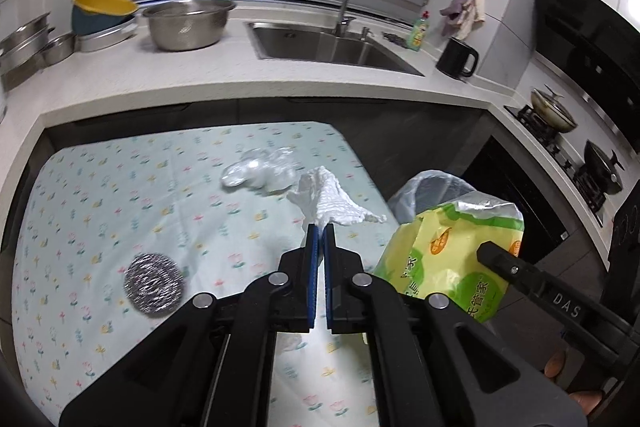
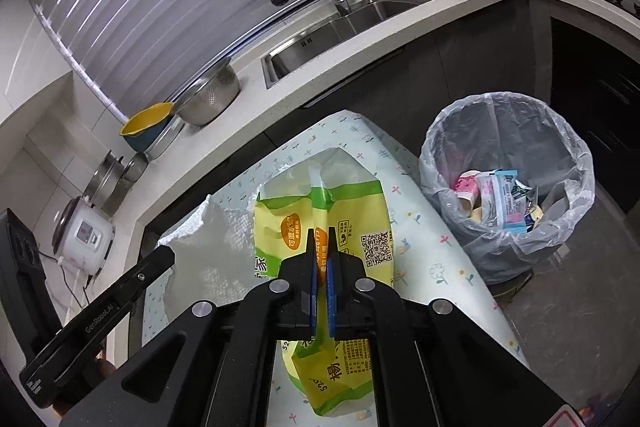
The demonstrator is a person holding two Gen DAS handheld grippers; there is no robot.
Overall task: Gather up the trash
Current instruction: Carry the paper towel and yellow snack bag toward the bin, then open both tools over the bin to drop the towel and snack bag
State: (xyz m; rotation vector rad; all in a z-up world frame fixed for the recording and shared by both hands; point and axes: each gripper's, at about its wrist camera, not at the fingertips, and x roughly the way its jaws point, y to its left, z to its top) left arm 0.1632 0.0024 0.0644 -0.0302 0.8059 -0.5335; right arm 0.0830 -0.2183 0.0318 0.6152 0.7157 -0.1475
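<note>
I've got the yellow-green wrapper bag (image 2: 320,215) pinched in my right gripper (image 2: 320,239), jaws clamped on its centre seam, hanging over the floral-cloth table (image 2: 432,239) so it can swing to the lined bin (image 2: 508,183) just beside the table edge. My left gripper (image 1: 319,229) is clamped on a crumpled white paper towel (image 1: 332,199), lifted clear likewise. Still on the cloth: clear plastic wrap (image 1: 260,171) and a steel scourer (image 1: 154,283), probably next.

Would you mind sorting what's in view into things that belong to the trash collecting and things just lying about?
Job: white paper towel in left gripper; yellow-green bag in right gripper; crumpled clear plastic; lined trash bin.
Lying about: steel scourer, metal bowl, black kettle.
</note>
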